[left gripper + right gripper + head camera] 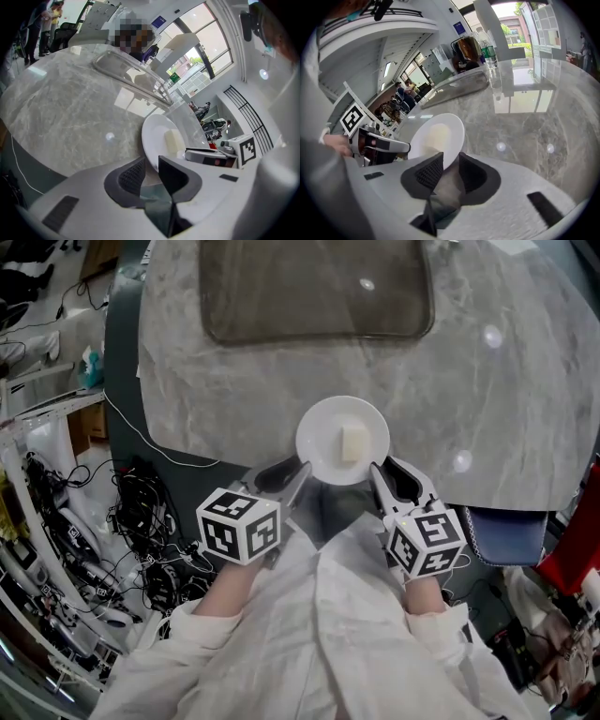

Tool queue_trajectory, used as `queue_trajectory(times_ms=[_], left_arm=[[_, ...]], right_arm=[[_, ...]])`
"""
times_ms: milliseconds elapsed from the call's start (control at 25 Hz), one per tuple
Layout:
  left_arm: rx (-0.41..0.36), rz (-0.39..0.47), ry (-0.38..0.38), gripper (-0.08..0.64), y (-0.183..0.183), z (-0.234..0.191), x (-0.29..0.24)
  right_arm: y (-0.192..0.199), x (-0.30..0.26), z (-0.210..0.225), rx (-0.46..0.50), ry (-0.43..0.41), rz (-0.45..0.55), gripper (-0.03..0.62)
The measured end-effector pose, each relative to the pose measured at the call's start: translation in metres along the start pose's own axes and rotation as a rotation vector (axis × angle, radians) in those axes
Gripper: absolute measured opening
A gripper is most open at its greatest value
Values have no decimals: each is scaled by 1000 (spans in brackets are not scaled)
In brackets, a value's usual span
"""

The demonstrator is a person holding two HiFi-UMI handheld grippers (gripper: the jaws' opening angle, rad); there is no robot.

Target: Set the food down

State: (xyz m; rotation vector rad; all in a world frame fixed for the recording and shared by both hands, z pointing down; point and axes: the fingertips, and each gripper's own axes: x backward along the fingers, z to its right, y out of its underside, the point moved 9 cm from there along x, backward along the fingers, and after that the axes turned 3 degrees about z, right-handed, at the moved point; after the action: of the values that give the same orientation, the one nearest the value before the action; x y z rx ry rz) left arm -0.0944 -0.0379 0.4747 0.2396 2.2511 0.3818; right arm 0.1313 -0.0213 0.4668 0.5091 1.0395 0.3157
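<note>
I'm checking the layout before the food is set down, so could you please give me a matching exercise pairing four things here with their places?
Things:
1. plate
2. block of food
3. tray
4. cables

Places:
A. off the table, to its left
B. far side of the table
C. near edge of the table
D. on the plate

Pairs: 1-C, 2-D, 3-B, 4-A
</note>
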Motion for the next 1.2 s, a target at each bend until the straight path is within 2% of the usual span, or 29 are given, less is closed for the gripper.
queue_trajectory(times_ms=[240, 480, 680, 1000, 1200], left_arm=[[-26, 9, -8, 90, 2, 5, -3], [-1, 22, 17, 84, 2, 3, -3], [-26, 28, -7, 84, 0, 4, -13], [-53, 85, -6, 84, -13, 19, 1], [-66, 146, -25, 83, -23, 31, 5]], right_arm=[[2, 2, 2, 16, 1, 4, 91], [2, 3, 4, 7, -24, 12, 82], [1, -4, 15, 10, -33, 13, 75], [-16, 11, 11, 24, -53, 54, 72], [-33, 15, 17, 67, -86, 82, 72]])
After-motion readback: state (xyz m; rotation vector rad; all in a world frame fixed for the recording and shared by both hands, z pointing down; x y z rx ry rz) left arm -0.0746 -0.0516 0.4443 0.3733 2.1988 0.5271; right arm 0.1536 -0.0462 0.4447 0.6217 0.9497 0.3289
